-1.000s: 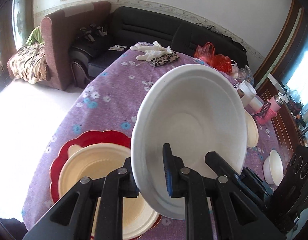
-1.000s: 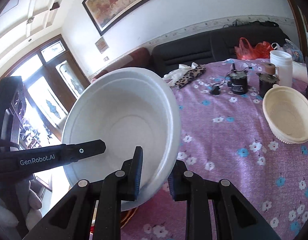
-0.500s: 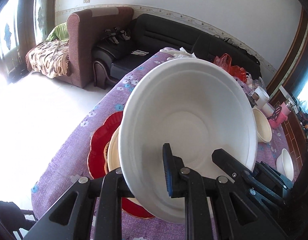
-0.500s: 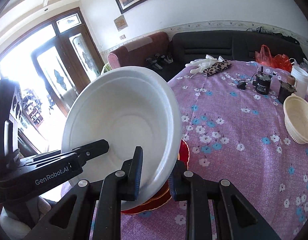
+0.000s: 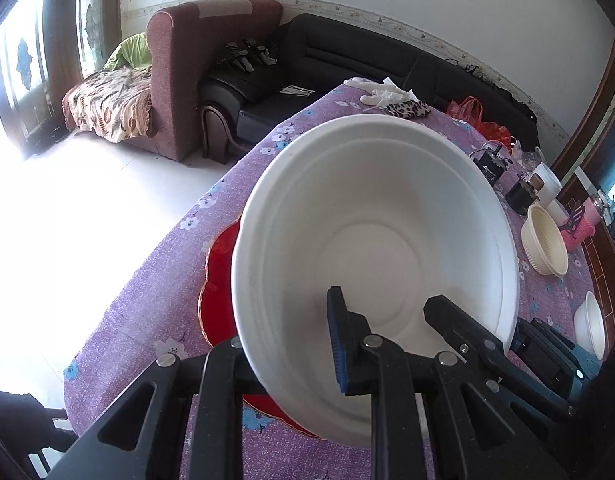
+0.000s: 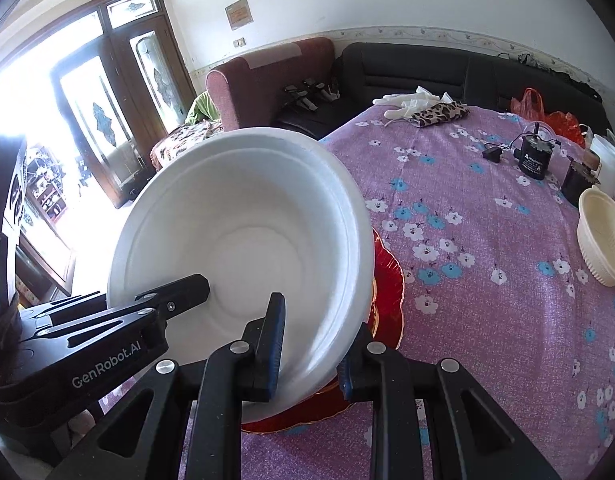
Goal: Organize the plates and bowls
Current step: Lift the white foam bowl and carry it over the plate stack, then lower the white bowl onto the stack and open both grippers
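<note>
While both grippers share one load, the scene reads as follows.
White bowl (image 5: 371,216): large, tilted, its opening facing the cameras; it hangs over the red plate (image 5: 219,280) near the table's left edge.
Left gripper (image 5: 291,344): jaws pinching the bowl's near rim, one finger inside the bowl, the other outside it.
Right gripper (image 6: 313,344): jaws pinching the bowl's rim on its other side, again one finger inside and one outside.
Red plate: lies flat on the purple flowered cloth of the table (image 6: 487,280), mostly hidden behind the bowl; whether the bowl touches it cannot be told.
Cream bowl (image 6: 603,240): stands on the table at the right, well apart.
Small white bowl (image 5: 591,330): near the table's right edge.
Far end: white gloves (image 6: 407,100) beside a leopard-print pouch (image 6: 441,114).
</note>
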